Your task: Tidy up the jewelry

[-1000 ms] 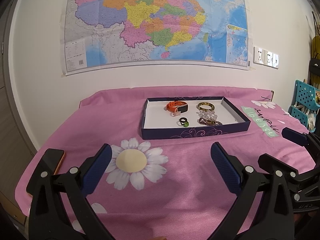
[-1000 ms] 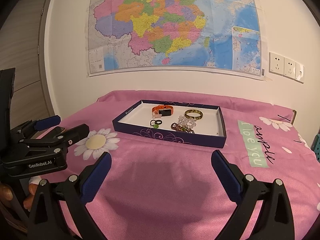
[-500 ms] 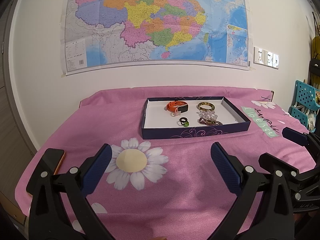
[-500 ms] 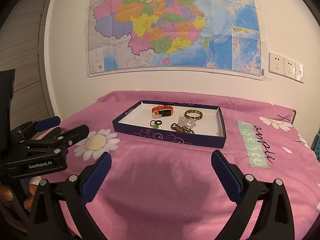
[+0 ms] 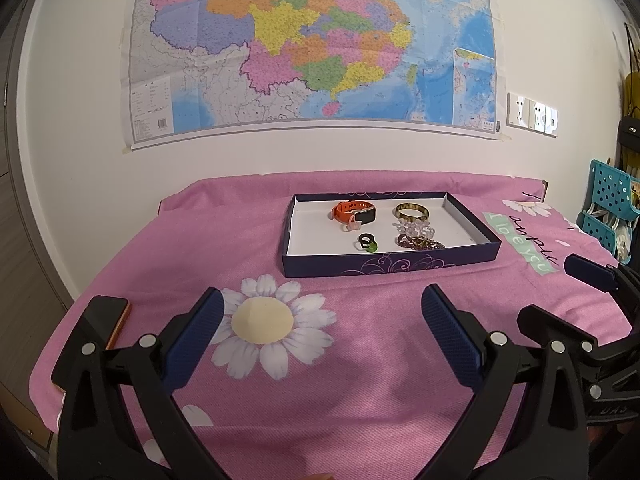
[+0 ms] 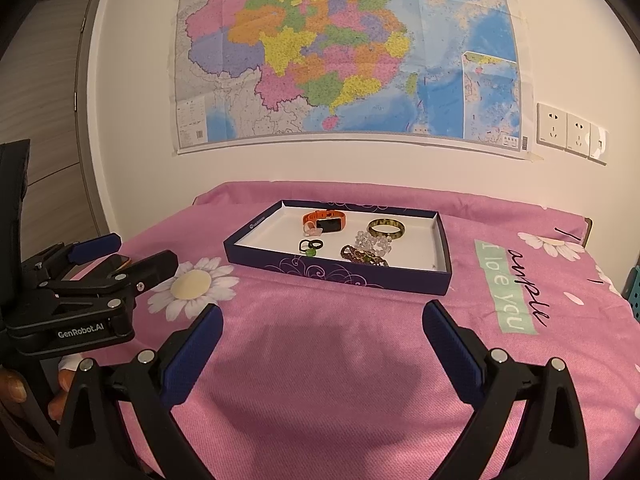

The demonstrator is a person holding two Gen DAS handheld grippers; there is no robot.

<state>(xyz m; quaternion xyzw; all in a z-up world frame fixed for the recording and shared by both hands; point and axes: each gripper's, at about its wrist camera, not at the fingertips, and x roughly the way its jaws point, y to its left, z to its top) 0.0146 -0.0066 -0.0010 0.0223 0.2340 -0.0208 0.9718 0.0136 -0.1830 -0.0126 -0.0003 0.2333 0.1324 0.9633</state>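
Left wrist view: left gripper (image 5: 322, 306), black frame w/ blue ribbed pads, jaws spread wide and holding nothing, poised over the pink flower-print cloth (image 5: 360, 380) near its front edge. Centre field: shallow dark-blue cardboard tray w/ white inside (image 5: 390, 266) resting on the cloth, well apart from both grippers. Tray contents: orange-strap smartwatch (image 5: 354, 212) at rear left; gold-and-dark patterned bangle (image 5: 412, 211) at rear right; clear bead bracelet (image 5: 414, 226) just in front of the bangle; brown-purple bead bracelet (image 5: 420, 243) near the front wall; black ring w/ green stone (image 5: 368, 242) left of the bead pieces; small pale pink ring (image 5: 352, 225) touching the watch. Dark phone in an orange case (image 5: 108, 316) lies at the cloth's left edge. Right gripper (image 5: 600, 300) enters at lower right.

Right wrist view: right gripper (image 6: 322, 320), same build, jaws likewise wide apart and empty, above bare cloth in front of the tray (image 6: 340, 270). Left gripper (image 6: 104, 256) seen side-on at left. Coloured wall map (image 6: 344, 52) and white wall sockets (image 6: 572, 132) behind.
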